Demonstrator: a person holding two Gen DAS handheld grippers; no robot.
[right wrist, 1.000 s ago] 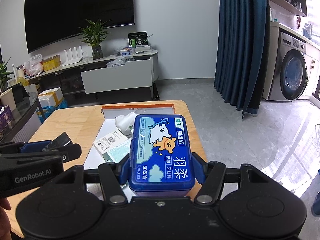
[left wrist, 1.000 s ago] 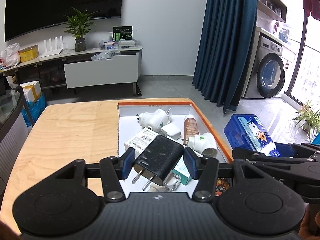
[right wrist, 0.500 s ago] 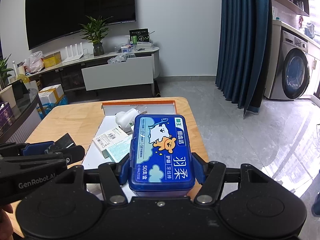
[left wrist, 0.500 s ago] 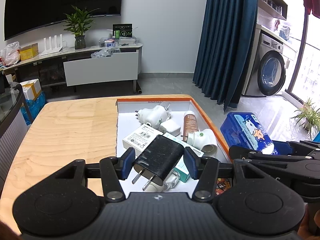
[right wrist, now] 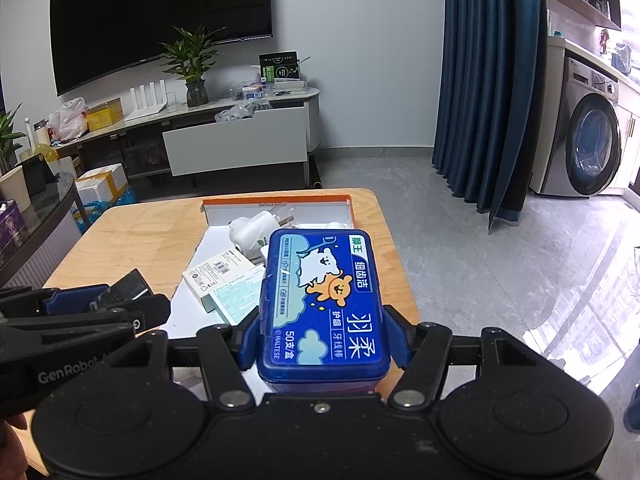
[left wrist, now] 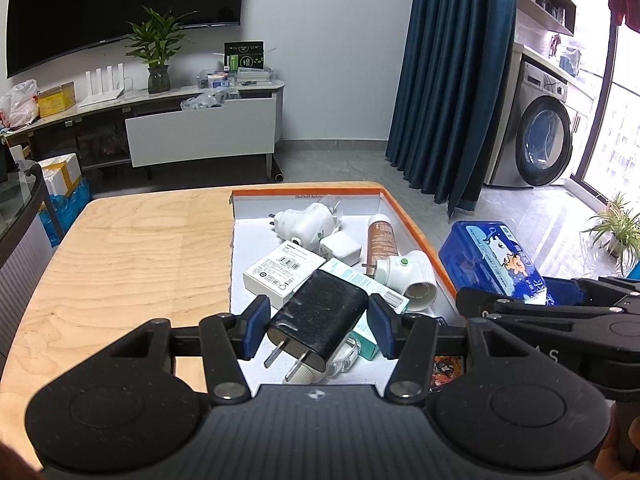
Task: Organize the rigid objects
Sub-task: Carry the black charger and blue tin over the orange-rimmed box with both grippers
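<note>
My left gripper (left wrist: 318, 327) is shut on a black plug charger (left wrist: 320, 322), prongs toward the camera, held above the near end of the orange-rimmed white box (left wrist: 412, 227). My right gripper (right wrist: 322, 338) is shut on a blue floss-pick box (right wrist: 322, 304), held above the box's right side; it also shows in the left wrist view (left wrist: 490, 260). The left gripper shows in the right wrist view (right wrist: 72, 308).
The orange-rimmed box (right wrist: 276, 202) holds white adapters (left wrist: 306, 222), a white carton (left wrist: 282, 272), a teal carton (left wrist: 362, 282), a brown tube (left wrist: 380, 240) and a white socket adapter (left wrist: 408, 276). It sits on the right of a wooden table (left wrist: 132, 256).
Both grippers have pulled back slightly with their objects, so more of the box and table shows. Both grips are unchanged.
</note>
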